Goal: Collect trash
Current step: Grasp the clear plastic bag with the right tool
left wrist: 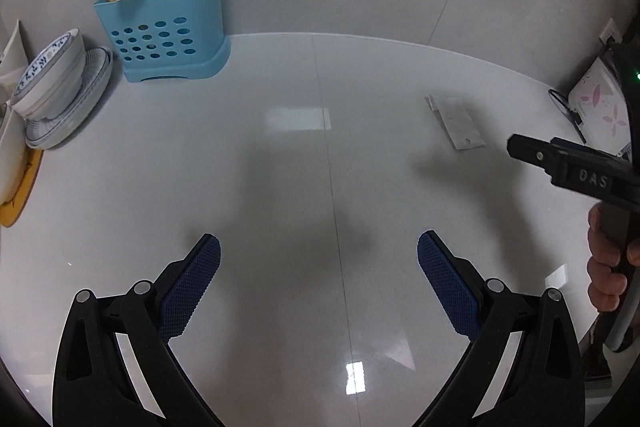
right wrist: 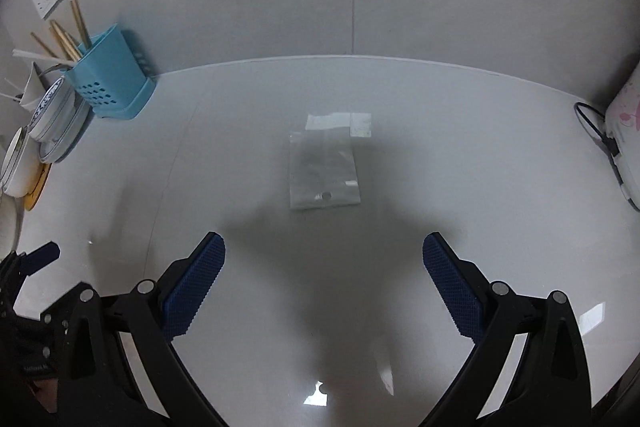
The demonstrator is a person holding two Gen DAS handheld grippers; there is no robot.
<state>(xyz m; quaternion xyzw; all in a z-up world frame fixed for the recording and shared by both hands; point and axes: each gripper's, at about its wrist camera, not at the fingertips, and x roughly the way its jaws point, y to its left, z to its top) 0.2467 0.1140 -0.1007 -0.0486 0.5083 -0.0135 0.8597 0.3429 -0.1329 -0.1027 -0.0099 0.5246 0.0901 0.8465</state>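
Note:
A flat clear plastic bag with a white strip at its far end lies on the glossy white countertop. It lies ahead of my right gripper, which is open and empty above the counter. The bag also shows in the left wrist view, far to the right. My left gripper is open and empty over bare counter. The right gripper's black finger enters the left wrist view from the right, held by a hand.
A blue cutlery holder with chopsticks and spoons stands at the back left against the wall. Stacked bowls and plates sit at the left on a yellow mat. A white flowered appliance with a black cord stands at the right.

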